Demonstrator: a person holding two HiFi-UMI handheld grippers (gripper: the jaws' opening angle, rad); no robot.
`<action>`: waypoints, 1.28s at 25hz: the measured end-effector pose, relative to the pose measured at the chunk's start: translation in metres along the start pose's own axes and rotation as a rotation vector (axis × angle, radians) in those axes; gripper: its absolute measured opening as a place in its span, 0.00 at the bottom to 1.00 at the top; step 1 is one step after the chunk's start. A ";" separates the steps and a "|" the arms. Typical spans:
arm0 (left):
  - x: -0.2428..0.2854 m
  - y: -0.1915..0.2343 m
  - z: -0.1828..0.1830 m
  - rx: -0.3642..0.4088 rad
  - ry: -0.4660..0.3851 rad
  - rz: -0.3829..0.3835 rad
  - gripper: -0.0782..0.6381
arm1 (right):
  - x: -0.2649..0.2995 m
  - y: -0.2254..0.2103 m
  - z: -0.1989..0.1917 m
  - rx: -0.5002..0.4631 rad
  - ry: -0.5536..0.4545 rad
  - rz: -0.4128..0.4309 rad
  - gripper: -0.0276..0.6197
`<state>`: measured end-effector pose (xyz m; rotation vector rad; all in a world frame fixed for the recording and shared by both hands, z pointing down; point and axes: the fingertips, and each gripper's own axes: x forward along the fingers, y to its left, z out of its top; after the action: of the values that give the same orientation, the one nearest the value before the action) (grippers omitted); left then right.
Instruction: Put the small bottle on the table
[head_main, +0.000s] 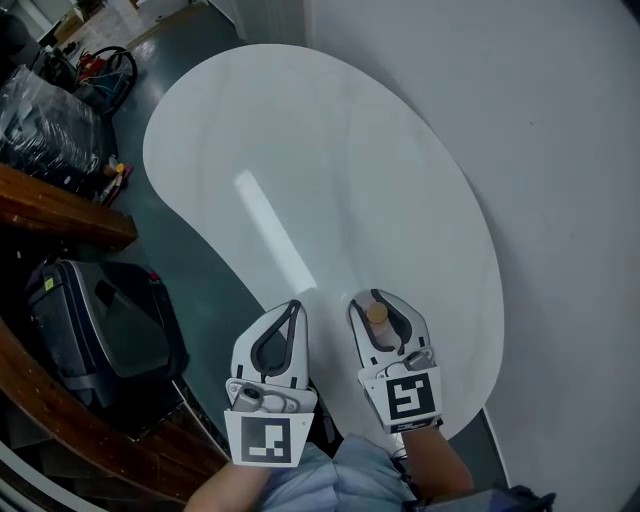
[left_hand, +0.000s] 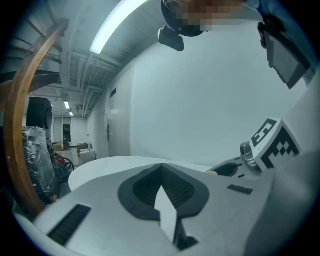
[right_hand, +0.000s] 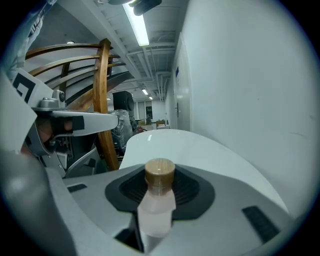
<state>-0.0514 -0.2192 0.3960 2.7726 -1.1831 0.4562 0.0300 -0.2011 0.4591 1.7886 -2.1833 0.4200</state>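
The small bottle (head_main: 377, 314), translucent with a round tan cap, stands between the jaws of my right gripper (head_main: 376, 294), which is shut on its body. In the right gripper view the bottle (right_hand: 157, 200) rises upright from between the dark pads, cap on top. This gripper hovers over the near end of the white kidney-shaped table (head_main: 300, 150). My left gripper (head_main: 294, 303) hangs beside it on the left, at the table's near-left edge. It is shut and holds nothing (left_hand: 161, 166). Its marker cube faces the camera.
A black wheeled bag (head_main: 100, 320) stands on the dark floor left of the table. A curved wooden rail (head_main: 60, 210) runs along the left. Cables (head_main: 105, 70) and a plastic-wrapped bundle (head_main: 45, 120) lie at the far left. A white wall (head_main: 560, 150) borders the table's right side.
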 end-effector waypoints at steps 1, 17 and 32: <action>0.001 -0.001 -0.001 0.033 0.009 -0.017 0.11 | 0.001 -0.001 0.001 -0.007 -0.010 -0.002 0.23; 0.010 0.009 -0.021 -0.061 0.073 -0.023 0.11 | 0.012 -0.006 -0.031 0.085 0.093 -0.059 0.23; 0.016 0.006 -0.024 -0.056 0.096 -0.032 0.11 | 0.017 -0.009 -0.028 0.030 0.036 -0.037 0.23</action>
<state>-0.0513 -0.2293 0.4236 2.6856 -1.1122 0.5384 0.0366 -0.2065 0.4920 1.8195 -2.1272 0.4755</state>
